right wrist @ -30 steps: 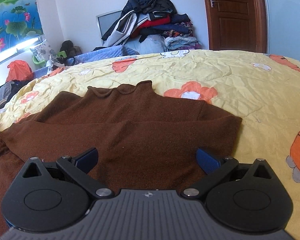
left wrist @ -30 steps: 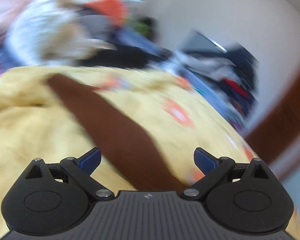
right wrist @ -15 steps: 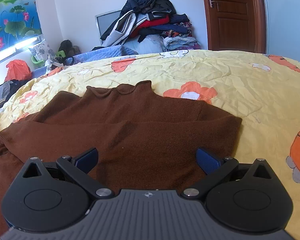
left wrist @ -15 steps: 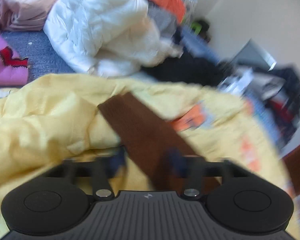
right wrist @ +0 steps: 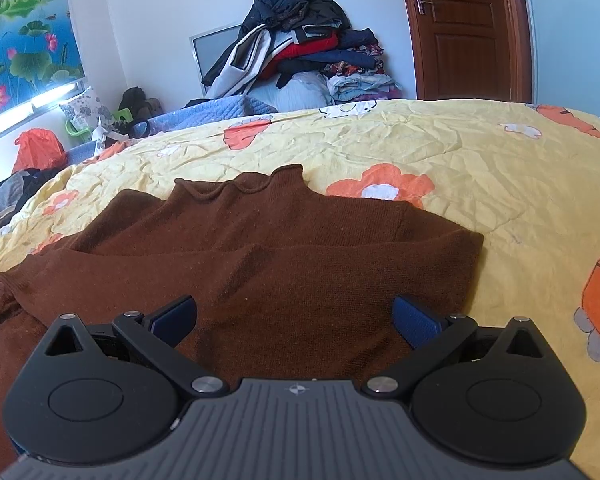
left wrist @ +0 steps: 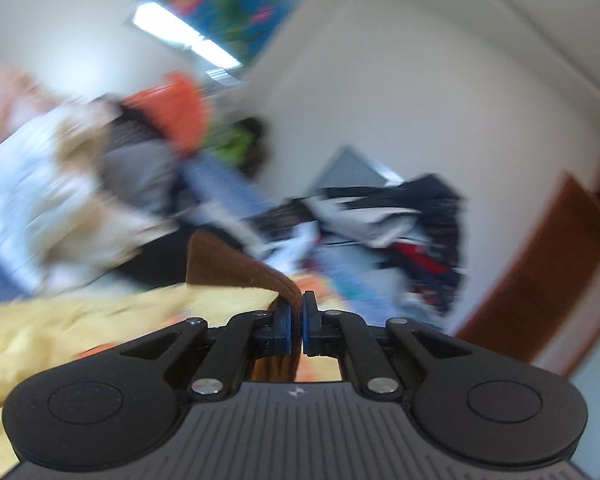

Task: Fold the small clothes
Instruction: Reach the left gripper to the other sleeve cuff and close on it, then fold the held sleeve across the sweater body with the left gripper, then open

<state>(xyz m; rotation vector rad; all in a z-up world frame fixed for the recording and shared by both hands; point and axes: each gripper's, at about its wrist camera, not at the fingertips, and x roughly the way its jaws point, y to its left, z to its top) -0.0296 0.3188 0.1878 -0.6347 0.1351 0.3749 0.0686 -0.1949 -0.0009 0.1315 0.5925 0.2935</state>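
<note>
A dark brown knitted sweater with a rolled high collar (right wrist: 236,248) was seen spread flat on a crumpled yellow bedsheet printed with orange flowers (right wrist: 480,168), collar pointing away from the camera, one sleeve folded across the chest and the other trailing off toward the left edge of the right wrist view. The right gripper (right wrist: 294,316) was held low over the sweater's lower part with its blue-padded fingers (right wrist: 414,320) spread wide — nothing was caught between them, and whether they touched the knit could not be told. In the blurred left wrist view the left gripper (left wrist: 296,322) was found pressed together, its blue pads pinching a strip of the same brown knit (left wrist: 236,266); this strip — apparently a sleeve end — was lifted above the yellow sheet (left wrist: 60,324) and folded over the fingertips, with more brown fabric hanging beneath the jaws. Behind the bed a tall heap of mixed dark, red and white clothes (right wrist: 300,48) was piled against the white wall beside a brown wooden door (right wrist: 464,28). A blue painted picture of lotus flowers (right wrist: 24,36) was hung on the left wall, and an orange plastic bag (right wrist: 36,152) was set among loose garments below it.
</note>
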